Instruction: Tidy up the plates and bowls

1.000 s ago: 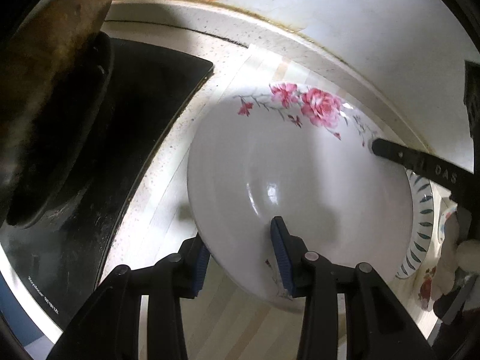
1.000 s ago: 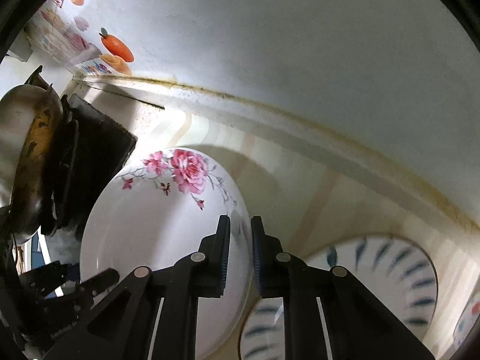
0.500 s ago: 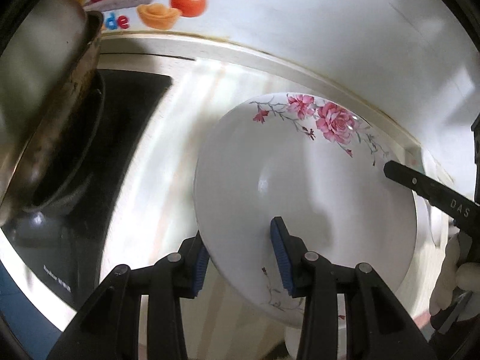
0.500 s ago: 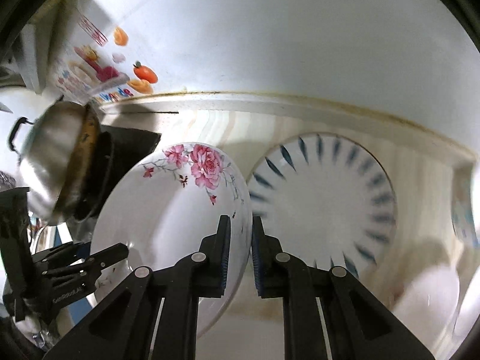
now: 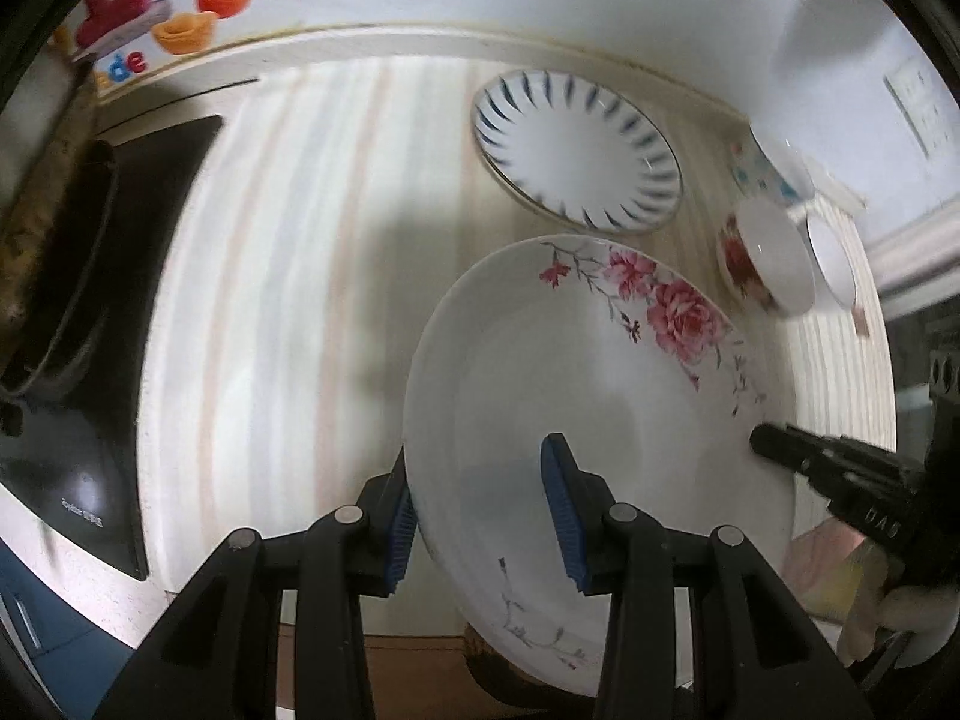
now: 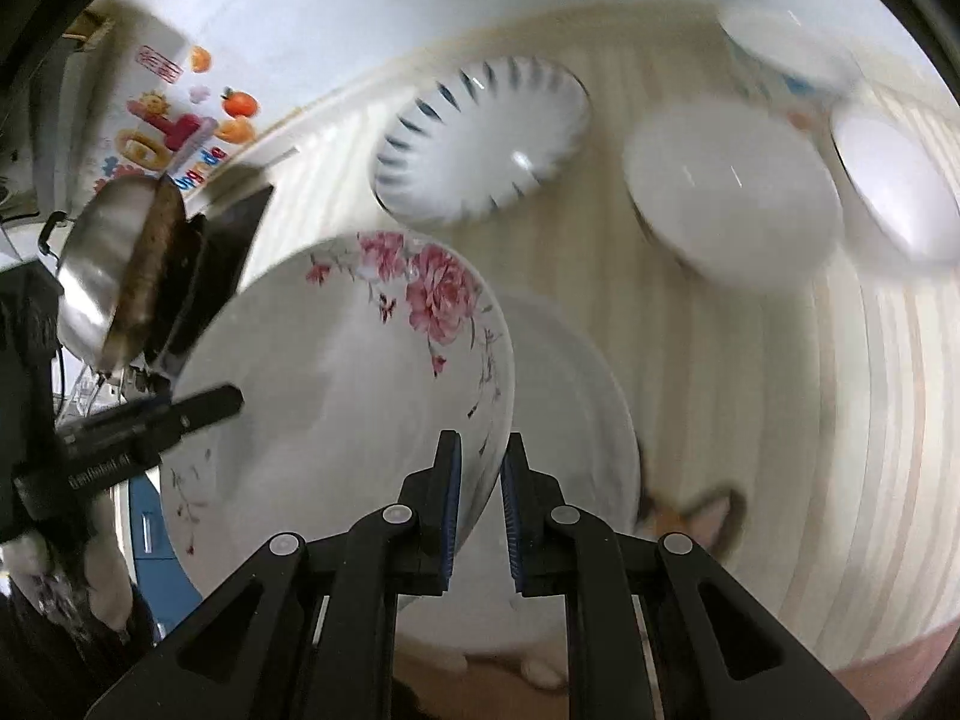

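Observation:
A white plate with pink roses [image 5: 576, 372] is held tilted in the air by both grippers. My left gripper [image 5: 480, 516] is shut on its near-left rim. My right gripper [image 6: 480, 498] is shut on its right rim [image 6: 360, 384]. A blue-striped plate [image 5: 576, 150] lies flat on the counter behind it, also in the right wrist view [image 6: 480, 144]. Below the rose plate in the right wrist view lies another white plate [image 6: 570, 420]. White bowls [image 6: 732, 192] stand at the right; one has a red flower [image 5: 762, 258].
A black stove top [image 5: 102, 312] with a steel pot [image 6: 114, 258] is at the left. The light striped counter [image 5: 288, 276] runs to the white wall with fruit stickers [image 5: 174, 12]. A further bowl [image 6: 894, 192] sits at the far right.
Both grippers have carried the rose plate up and to the right, away from the stove. The blue-striped plate and the bowls have come into the left wrist view.

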